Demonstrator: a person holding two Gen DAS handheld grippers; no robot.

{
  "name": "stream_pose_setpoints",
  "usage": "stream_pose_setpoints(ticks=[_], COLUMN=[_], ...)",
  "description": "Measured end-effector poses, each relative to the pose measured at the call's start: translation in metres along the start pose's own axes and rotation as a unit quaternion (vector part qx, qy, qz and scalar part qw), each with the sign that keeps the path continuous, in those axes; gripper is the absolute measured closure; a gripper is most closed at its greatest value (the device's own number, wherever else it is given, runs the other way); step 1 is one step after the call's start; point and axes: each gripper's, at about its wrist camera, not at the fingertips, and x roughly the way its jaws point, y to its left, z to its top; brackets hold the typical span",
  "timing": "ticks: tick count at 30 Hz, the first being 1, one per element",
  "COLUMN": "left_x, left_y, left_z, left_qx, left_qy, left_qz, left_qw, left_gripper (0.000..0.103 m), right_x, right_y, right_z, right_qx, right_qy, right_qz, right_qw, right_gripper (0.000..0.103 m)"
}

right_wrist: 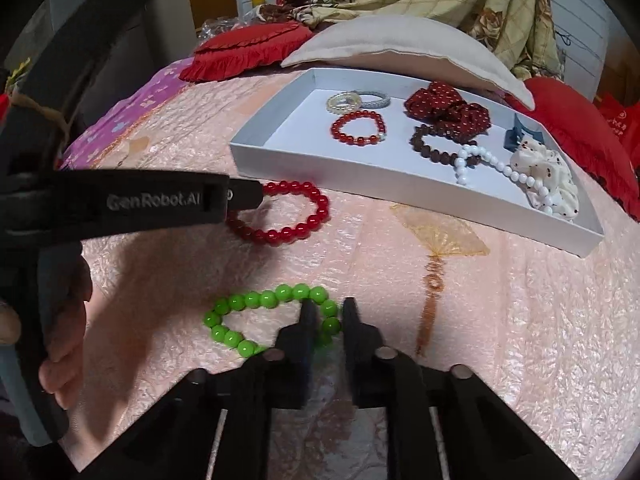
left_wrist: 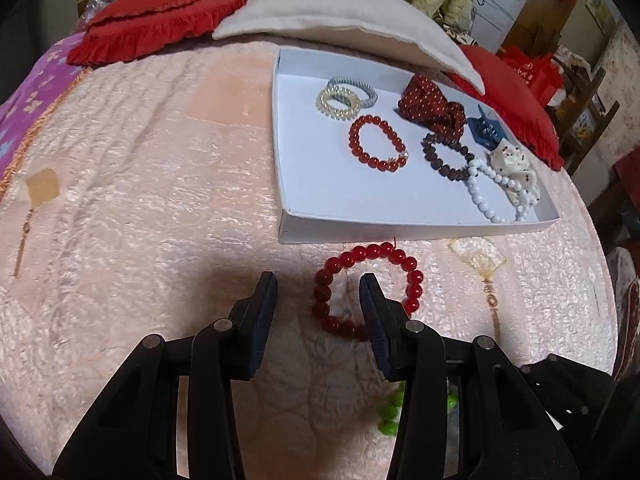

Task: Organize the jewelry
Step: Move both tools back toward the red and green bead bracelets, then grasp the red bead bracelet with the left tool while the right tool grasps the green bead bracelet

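The right tongs (right_wrist: 328,312) are nearly closed, pinching the green bead bracelet (right_wrist: 256,312) on the pink bed cover (right_wrist: 520,340). The left tongs (left_wrist: 318,292) gape open, straddling one side of the dark red bead bracelet (left_wrist: 414,276). Just beyond both sits the white tray (left_wrist: 304,184) of jewelry.

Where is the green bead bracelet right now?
The green bracelet lies on the pink bedspread, outside the white tray, with the right gripper's fingers straddling its right side.
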Motion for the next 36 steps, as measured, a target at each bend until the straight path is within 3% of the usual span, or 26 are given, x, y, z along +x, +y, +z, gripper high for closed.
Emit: stream_pose_setpoints(ticks=[7, 8, 9, 14, 19, 36], left_x=[0.004, 0.005, 0.006, 0.003, -0.028, -0.132], left_y=[-0.009, -0.011, -0.014, -0.014, -0.019, -0.042], left_z=[0.000, -0.001, -0.003, -0.005, -0.009, -0.027], left_qx=[0.030, 0.035, 0.042, 0.027, 0.027, 0.073], left_qy=[-0.012, -0.013, -0.011, -0.004, -0.025, -0.094], left_qz=[0.007, 0.009, 0.014, -0.007, -0.015, 0.008], left_qw=[0.9995, 0.9992, 0.9990, 0.9996, 0.9992, 0.9929], left_gripper=[0.063, 0.085, 0.096, 0.095, 0.095, 0.095], right_x=[0.001, 0.001, 0.000, -0.009, -0.035, -0.114], right_y=[-0.005, -0.006, -0.006, -0.010, -0.011, -0.013], right_z=[-0.001, -0.001, -0.001, -0.001, 0.002, -0.005], right_qx=[0.016, 0.021, 0.027, 0.042, 0.049, 0.059], right_qy=[-0.004, -0.004, -0.004, -0.011, -0.036, -0.095], right_qz=[0.016, 0.019, 0.022, 0.032, 0.037, 0.028], right_qw=[1.000, 1.000, 0.999, 0.999, 0.997, 0.993], right_gripper=[0.094, 0.094, 0.094, 0.094, 0.094, 0.094])
